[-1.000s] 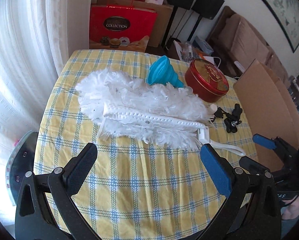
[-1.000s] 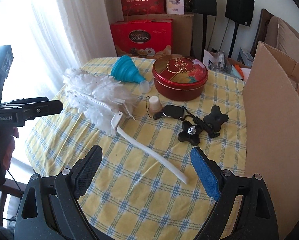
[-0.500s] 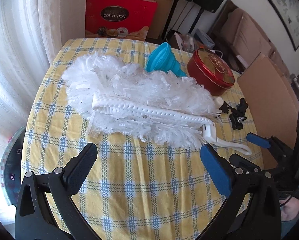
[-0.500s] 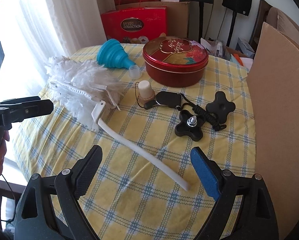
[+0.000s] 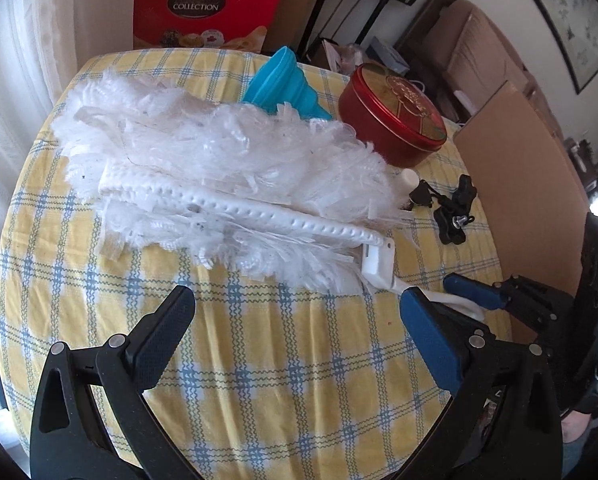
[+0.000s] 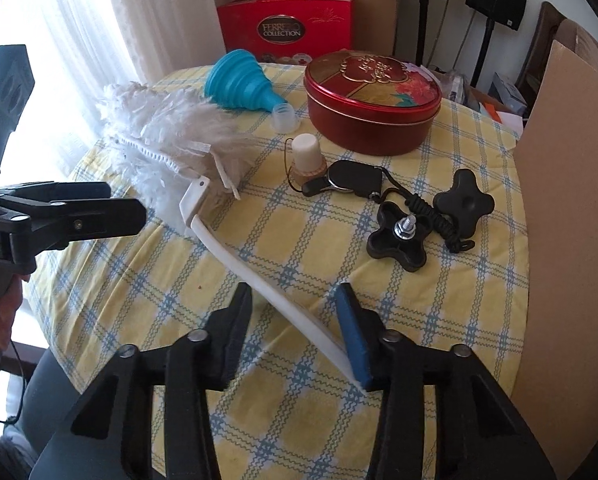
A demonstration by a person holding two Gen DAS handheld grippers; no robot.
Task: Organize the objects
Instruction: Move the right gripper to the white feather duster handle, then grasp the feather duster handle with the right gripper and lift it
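Observation:
A white feather duster [image 5: 227, 172] lies across the yellow checked table [image 5: 283, 360]; its long white handle [image 6: 259, 276] runs toward me in the right wrist view. My right gripper [image 6: 295, 336] has narrowed around the handle's end, the handle lying against the blue right pad [image 6: 353, 340], with a gap still on the left side. My left gripper [image 5: 299, 328] is open and empty, just in front of the duster head. It also shows in the right wrist view [image 6: 99, 208].
A blue funnel [image 6: 239, 80], red round tin [image 6: 373, 100], small white-capped bottle [image 6: 307, 156], black key fob [image 6: 351, 178] and two black star knobs [image 6: 399, 236] lie on the table. A cardboard sheet [image 6: 567, 220] stands at the right edge.
My right gripper moved forward over the handle's end and its jaws narrowed around it. My left gripper moved closer to the duster head, still open.

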